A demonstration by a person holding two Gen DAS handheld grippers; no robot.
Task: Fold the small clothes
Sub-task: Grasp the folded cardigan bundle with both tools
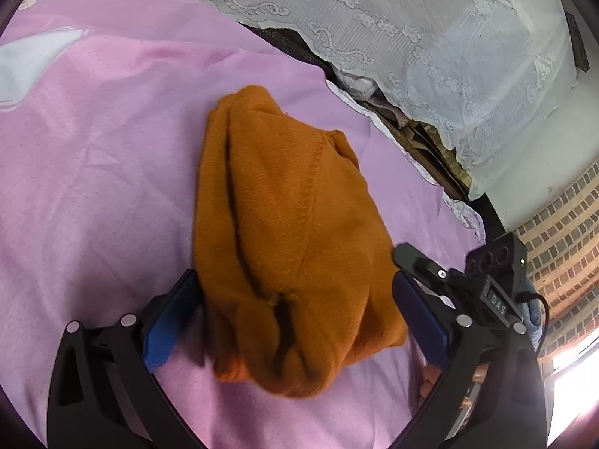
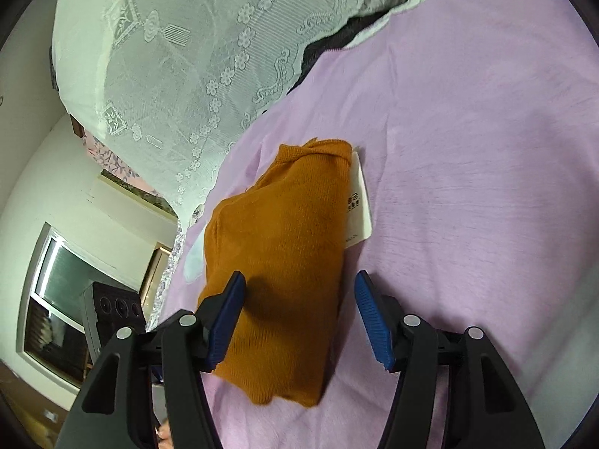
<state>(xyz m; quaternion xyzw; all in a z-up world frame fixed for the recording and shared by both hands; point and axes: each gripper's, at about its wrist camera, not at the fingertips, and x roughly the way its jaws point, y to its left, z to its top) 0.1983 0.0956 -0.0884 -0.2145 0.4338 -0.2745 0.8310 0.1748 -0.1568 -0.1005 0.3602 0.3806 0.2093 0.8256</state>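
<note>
An orange knit garment (image 1: 288, 232) lies folded into a compact bundle on the pink sheet (image 1: 93, 172). My left gripper (image 1: 295, 280) is open, its blue pads on either side of the bundle's near end, just above it. The garment also shows in the right wrist view (image 2: 284, 262), with a white paper tag (image 2: 359, 202) sticking out on its right side. My right gripper (image 2: 299, 280) is open and straddles the near end of the bundle from the other side. The right gripper's body (image 1: 486, 280) shows at the right edge of the left wrist view.
A white lace cloth (image 1: 411, 37) hangs along the far edge of the bed. A gap with dark clutter (image 1: 419, 138) runs between it and the sheet. A brick-pattern wall (image 1: 561, 232) is at right. A window (image 2: 56, 292) and a dark speaker (image 2: 116, 307) are at left.
</note>
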